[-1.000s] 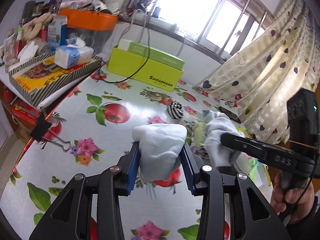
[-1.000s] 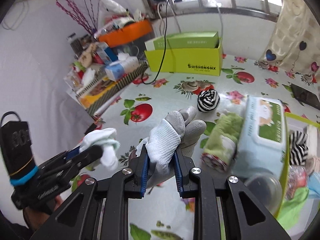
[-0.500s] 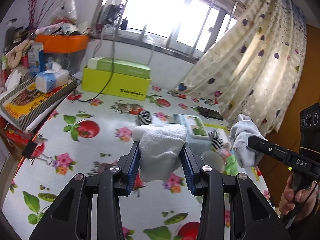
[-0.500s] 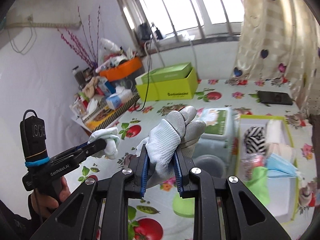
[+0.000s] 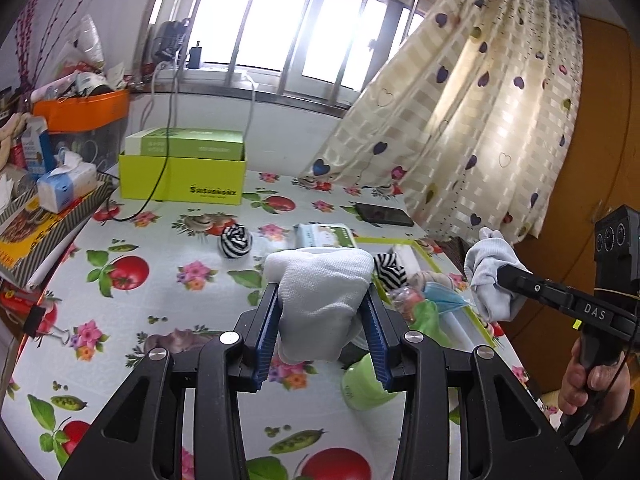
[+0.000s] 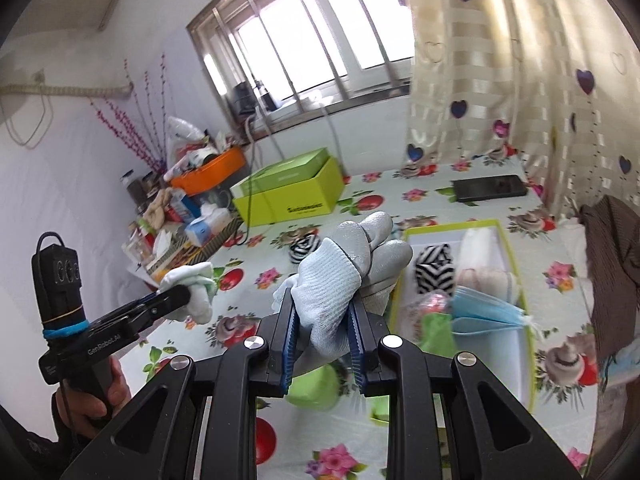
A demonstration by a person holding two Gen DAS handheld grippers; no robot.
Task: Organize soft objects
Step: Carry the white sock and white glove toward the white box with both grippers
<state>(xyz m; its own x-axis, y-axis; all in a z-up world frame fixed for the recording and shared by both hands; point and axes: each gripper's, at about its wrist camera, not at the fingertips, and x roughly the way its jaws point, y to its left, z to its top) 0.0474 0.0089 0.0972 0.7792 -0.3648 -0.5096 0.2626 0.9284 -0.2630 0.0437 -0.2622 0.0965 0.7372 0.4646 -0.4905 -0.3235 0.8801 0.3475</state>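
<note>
Left wrist view: the left claw [image 5: 322, 322] clamps a white cloth [image 5: 320, 292] above the floral table [image 5: 132, 312].

Right wrist view: the right claw [image 6: 322, 338] pinches a grey glove [image 6: 344, 268] beside the yellow-rimmed tray [image 6: 516, 280].

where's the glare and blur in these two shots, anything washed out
Left wrist view: the window is blown out white, and the curtain bends with fisheye curve. Right wrist view: the window is again overexposed, and the green object under the right gripper is smeared.
</note>
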